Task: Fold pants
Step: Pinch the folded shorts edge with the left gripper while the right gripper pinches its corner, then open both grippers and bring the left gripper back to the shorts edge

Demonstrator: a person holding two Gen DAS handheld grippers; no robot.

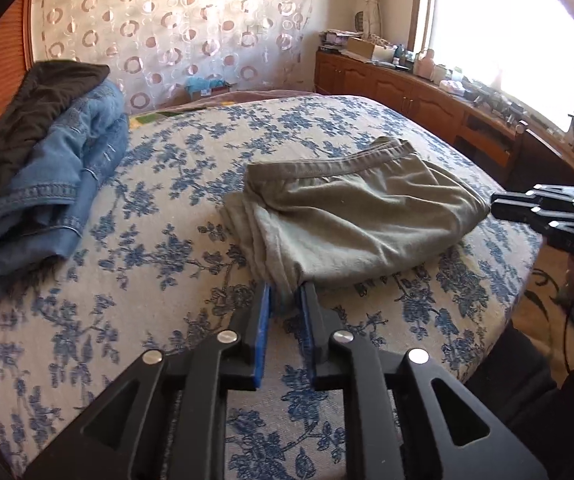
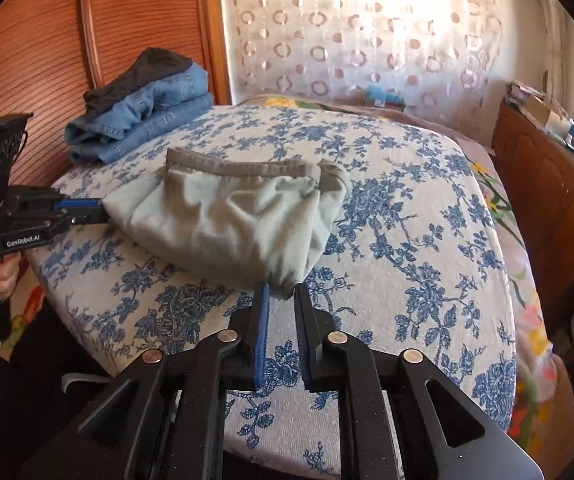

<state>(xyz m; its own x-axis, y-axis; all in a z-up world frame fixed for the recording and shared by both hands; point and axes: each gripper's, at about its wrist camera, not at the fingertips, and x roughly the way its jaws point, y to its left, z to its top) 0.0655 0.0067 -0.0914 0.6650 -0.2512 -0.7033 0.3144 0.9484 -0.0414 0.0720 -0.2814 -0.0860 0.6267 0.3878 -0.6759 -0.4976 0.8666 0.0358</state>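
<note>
Grey-green pants (image 1: 359, 216) lie folded into a compact bundle on the blue-flowered bed (image 1: 159, 248), waistband on the far side. My left gripper (image 1: 287, 292) has its jaws slightly apart, and the bundle's near left corner sits loosely between the tips. In the right wrist view the pants (image 2: 227, 220) look the same. There my right gripper (image 2: 281, 292) stands narrowly open around the near right corner. The left gripper (image 2: 101, 208) shows at the bundle's left edge and the right gripper (image 1: 495, 206) at its right edge.
Folded blue jeans with a black garment on top (image 1: 47, 168) (image 2: 147, 116) are stacked at the bed's far left, against a wooden headboard (image 2: 47, 48). A wooden cabinet (image 1: 407, 88) with clutter runs under the window at right. A person's hand (image 2: 3, 280) holds the left gripper's handle.
</note>
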